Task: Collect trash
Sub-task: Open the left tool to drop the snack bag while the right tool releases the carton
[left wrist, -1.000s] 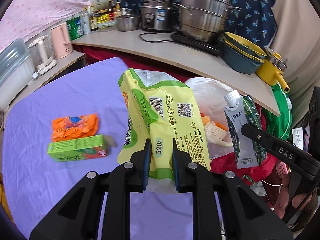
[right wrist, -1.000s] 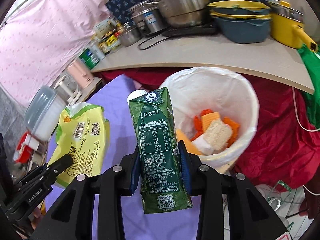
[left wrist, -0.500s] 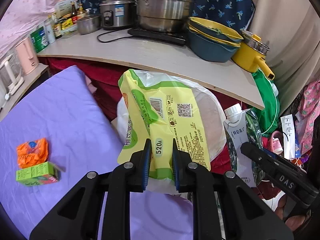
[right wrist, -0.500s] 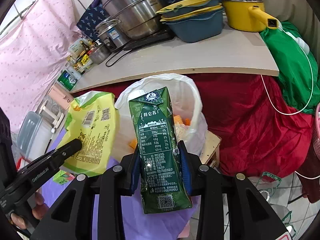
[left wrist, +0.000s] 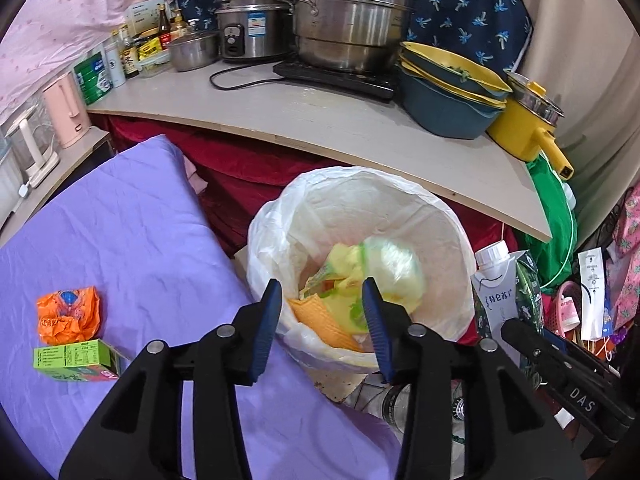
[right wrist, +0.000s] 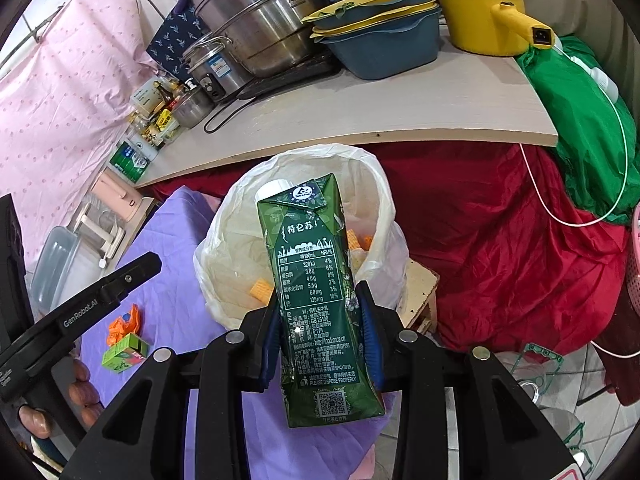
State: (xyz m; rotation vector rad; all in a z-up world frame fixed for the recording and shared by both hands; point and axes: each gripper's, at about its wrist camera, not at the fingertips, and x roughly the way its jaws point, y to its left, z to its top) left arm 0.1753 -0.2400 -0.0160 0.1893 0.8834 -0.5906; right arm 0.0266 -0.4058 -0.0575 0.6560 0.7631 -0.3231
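My left gripper (left wrist: 320,312) is open and empty above the near rim of the white-lined trash bin (left wrist: 456,232). The yellow-green snack bag (left wrist: 372,272) lies blurred inside the bin on other trash. My right gripper (right wrist: 320,320) is shut on a green milk carton (right wrist: 316,288), held upright in front of the bin (right wrist: 372,172); the carton also shows in the left wrist view (left wrist: 500,292). An orange wrapper (left wrist: 68,314) and a small green box (left wrist: 74,360) lie on the purple cloth (left wrist: 120,232).
A wooden counter (left wrist: 320,120) behind the bin holds steel pots (left wrist: 352,12), stacked blue-yellow bowls (left wrist: 448,92), a yellow pot (left wrist: 528,128) and bottles. Red cloth (right wrist: 500,240) drapes below it. Green cloth and clutter lie at the right.
My left gripper has opened and let go of the yellow-green bag, which has dropped into the bin. The right gripper still holds the carton near the bin.
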